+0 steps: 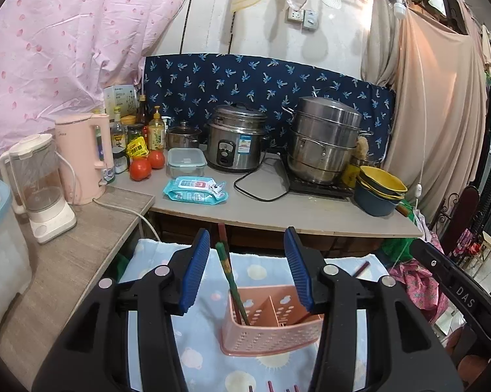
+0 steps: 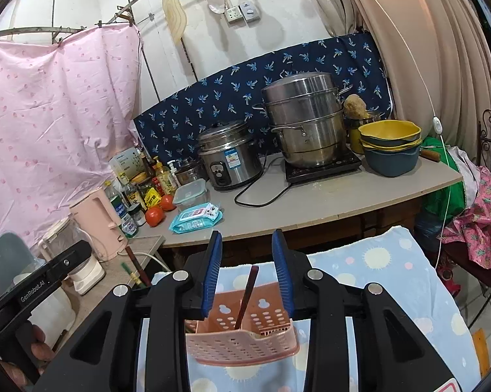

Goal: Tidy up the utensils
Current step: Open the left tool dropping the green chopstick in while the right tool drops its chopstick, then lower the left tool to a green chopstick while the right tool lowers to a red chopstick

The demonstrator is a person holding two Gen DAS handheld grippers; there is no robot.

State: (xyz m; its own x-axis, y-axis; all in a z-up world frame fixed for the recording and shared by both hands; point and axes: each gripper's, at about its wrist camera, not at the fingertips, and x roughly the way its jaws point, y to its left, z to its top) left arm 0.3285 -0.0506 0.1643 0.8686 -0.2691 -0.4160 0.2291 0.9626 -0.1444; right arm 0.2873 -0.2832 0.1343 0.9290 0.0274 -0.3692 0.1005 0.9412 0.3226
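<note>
Partly done: green chopsticks and a brown one already standing in pink holder at six o'clock. Both jaws apart, empty. More sticks left on towel.

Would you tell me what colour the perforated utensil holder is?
The utensil holder is pale pink; the left wrist view shows it best.

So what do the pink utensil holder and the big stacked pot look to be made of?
The pink utensil holder looks like matte moulded plastic: thin walls pierced with rows of holes. The big stacked pot seems to be stainless steel: silvery, with reflections and dulled patches.
</note>
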